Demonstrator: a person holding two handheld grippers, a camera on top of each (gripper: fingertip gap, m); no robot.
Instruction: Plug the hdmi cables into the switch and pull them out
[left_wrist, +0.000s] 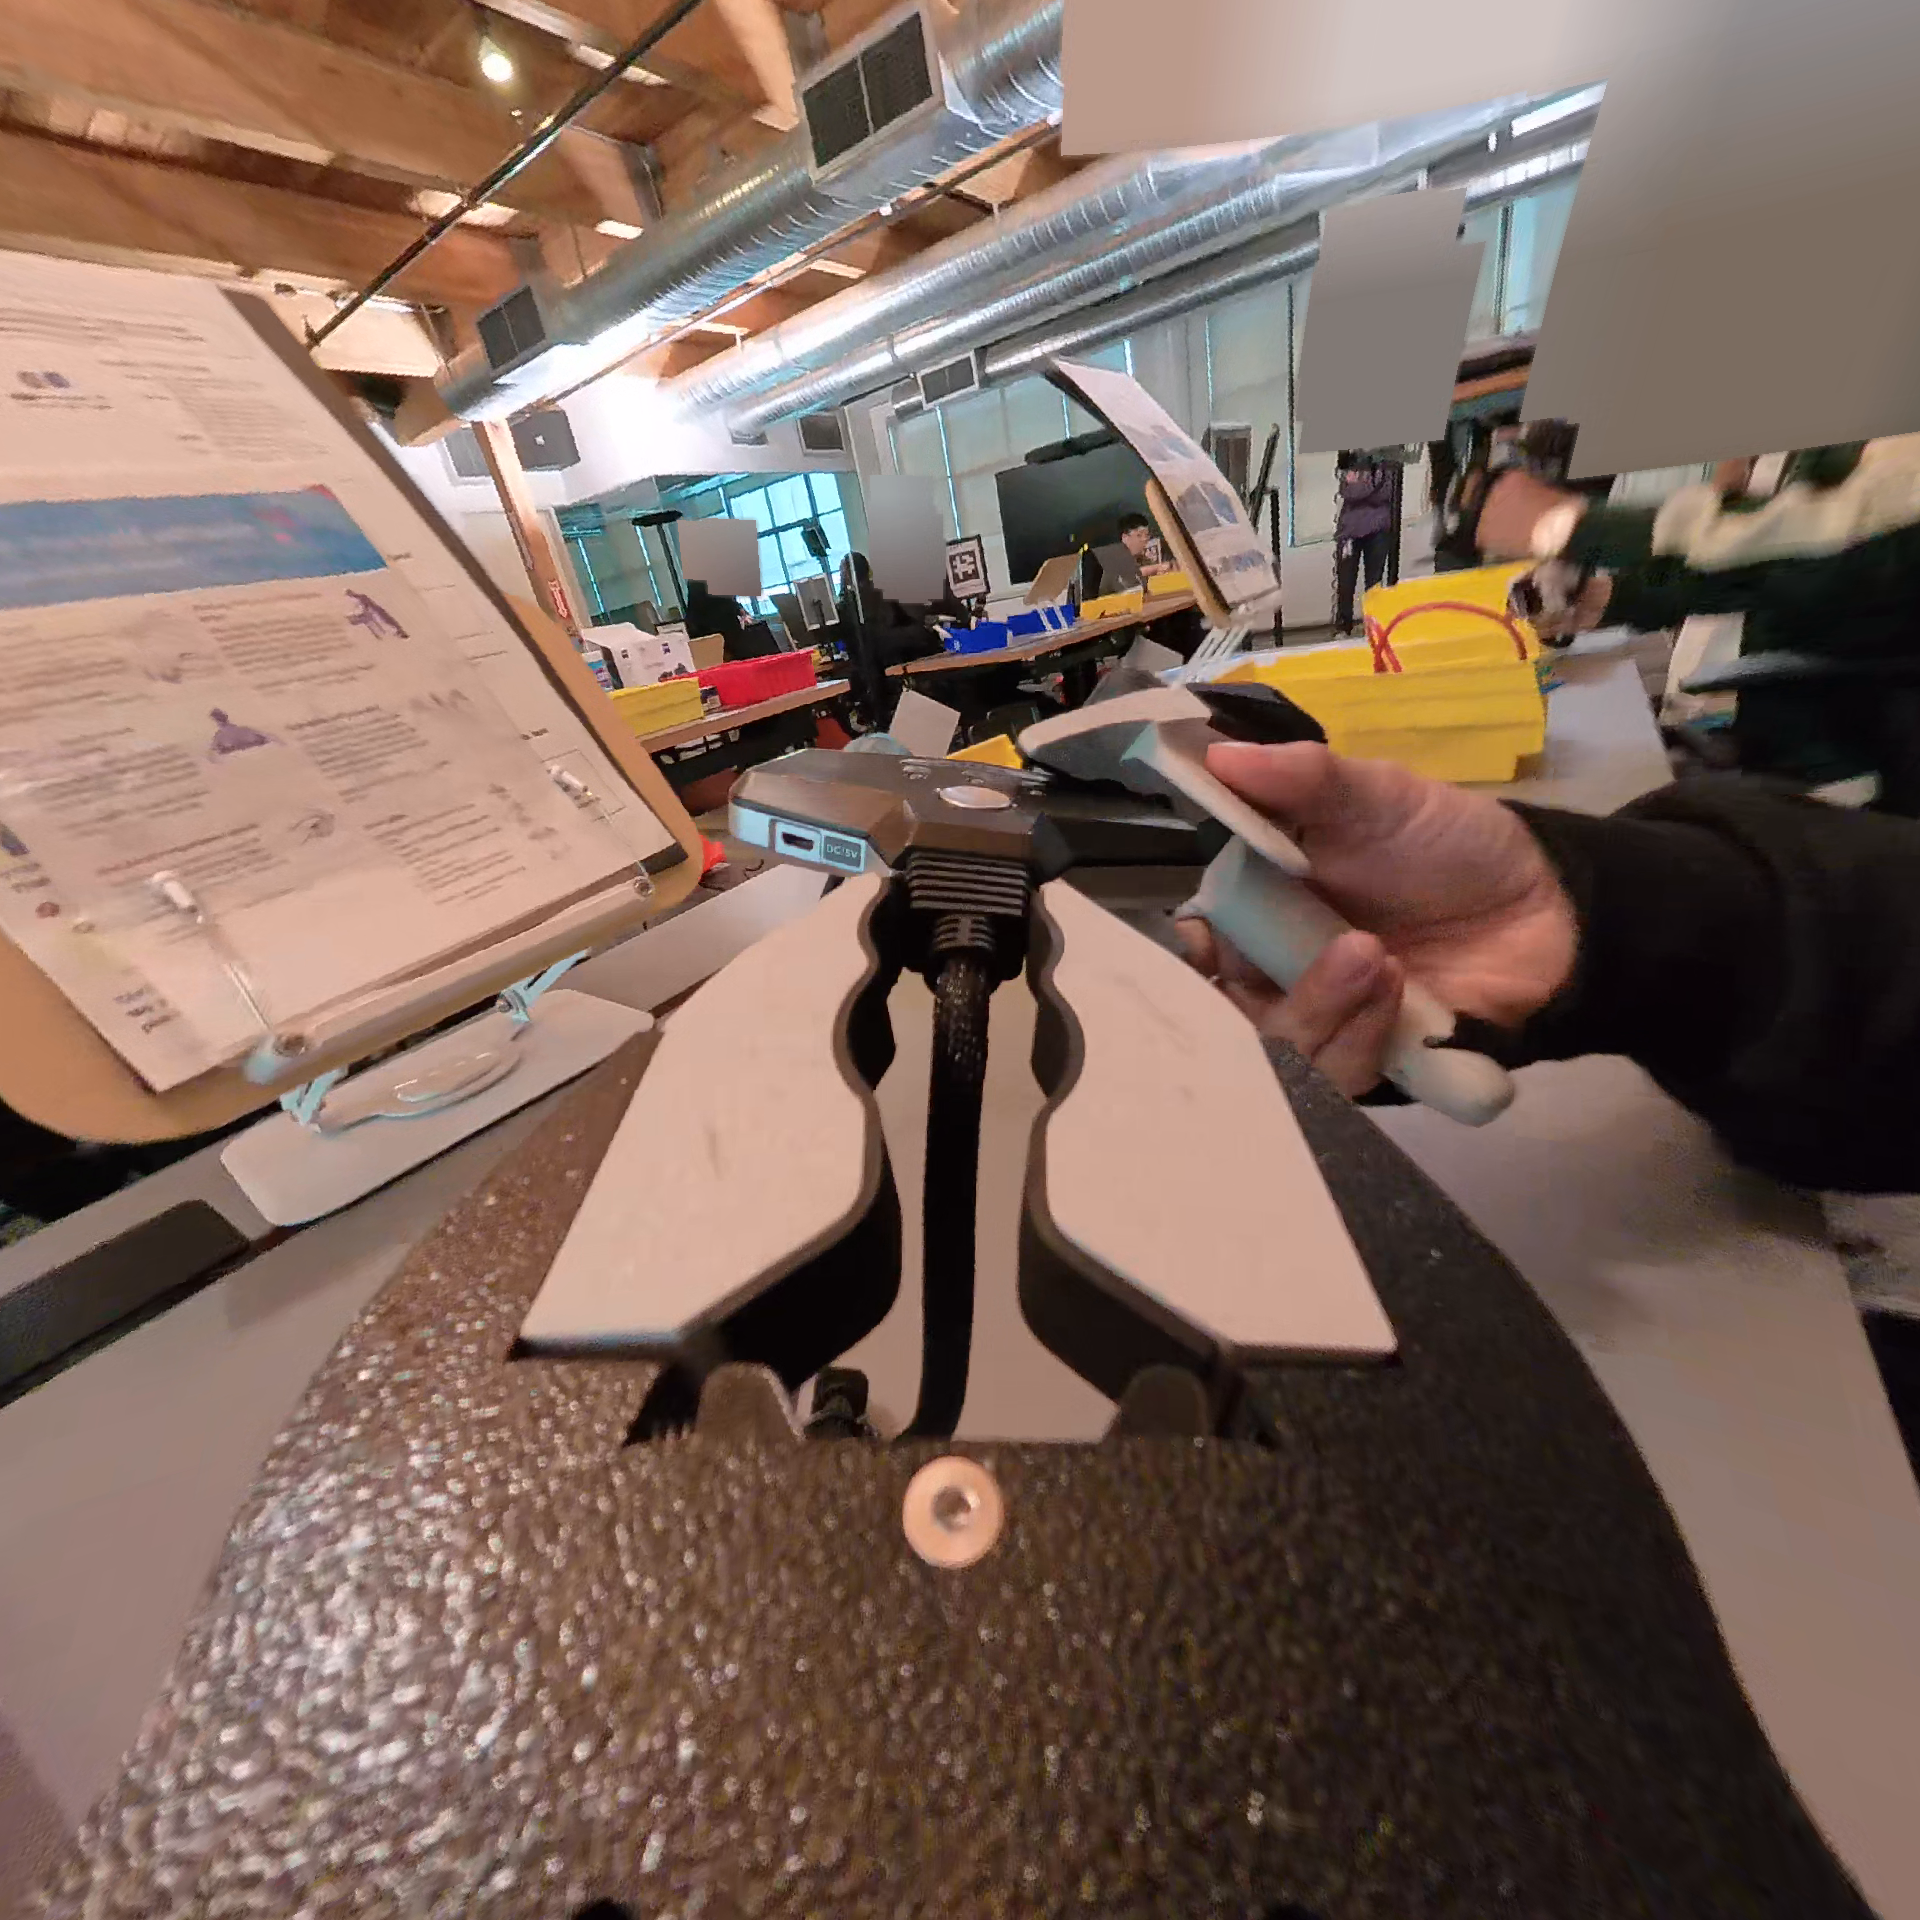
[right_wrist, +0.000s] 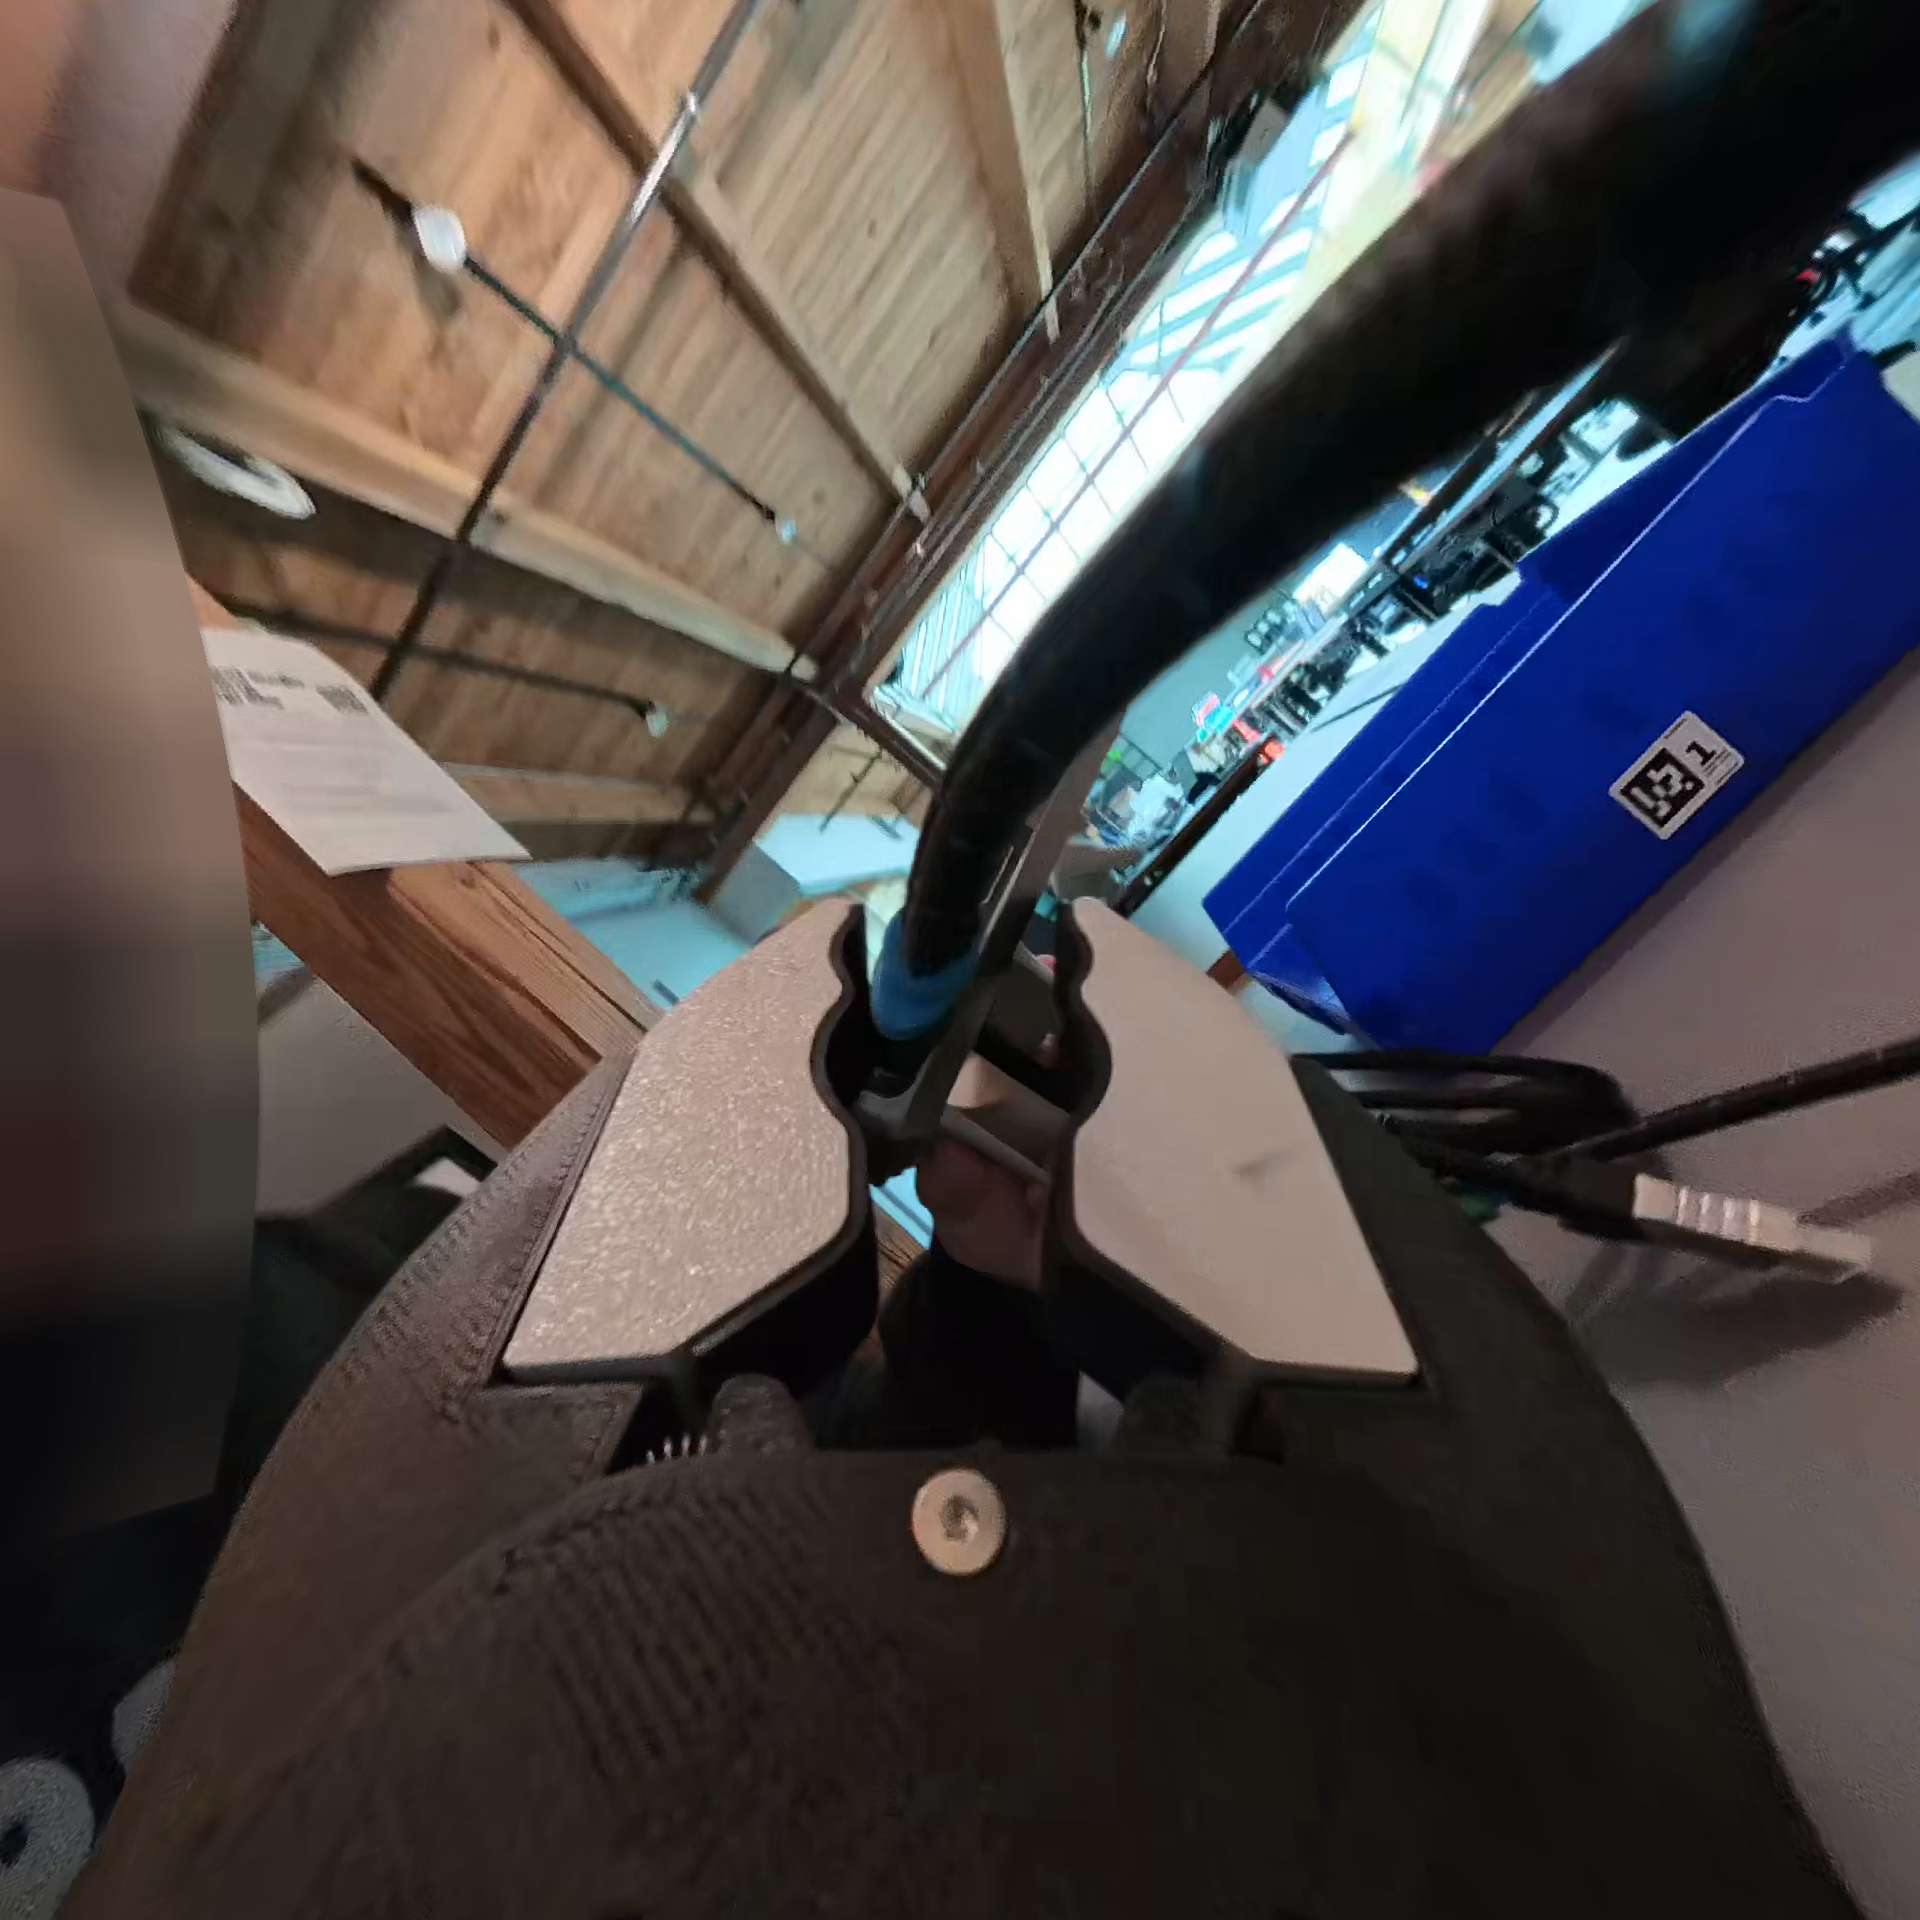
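Observation:
In the left wrist view, my left gripper (left_wrist: 961, 904) is shut on the ribbed black plug (left_wrist: 966, 883) of a braided HDMI cable (left_wrist: 954, 1143). The plug sits in a port of the grey switch (left_wrist: 883, 810), which is held up above the table. My right gripper (left_wrist: 1101, 779) clamps the switch's right end. In the right wrist view, the right gripper (right_wrist: 966, 997) is shut on the switch (right_wrist: 971, 1039), seen edge-on. A black cable with a blue collar (right_wrist: 920, 987) runs beside it.
A document stand (left_wrist: 260, 644) leans at the left. Yellow bins (left_wrist: 1434, 707) stand at the back right of the grey table (left_wrist: 1558, 1195). A blue bin (right_wrist: 1558, 831) and a loose cable with a silver plug (right_wrist: 1745, 1231) lie to the right. People work at tables behind.

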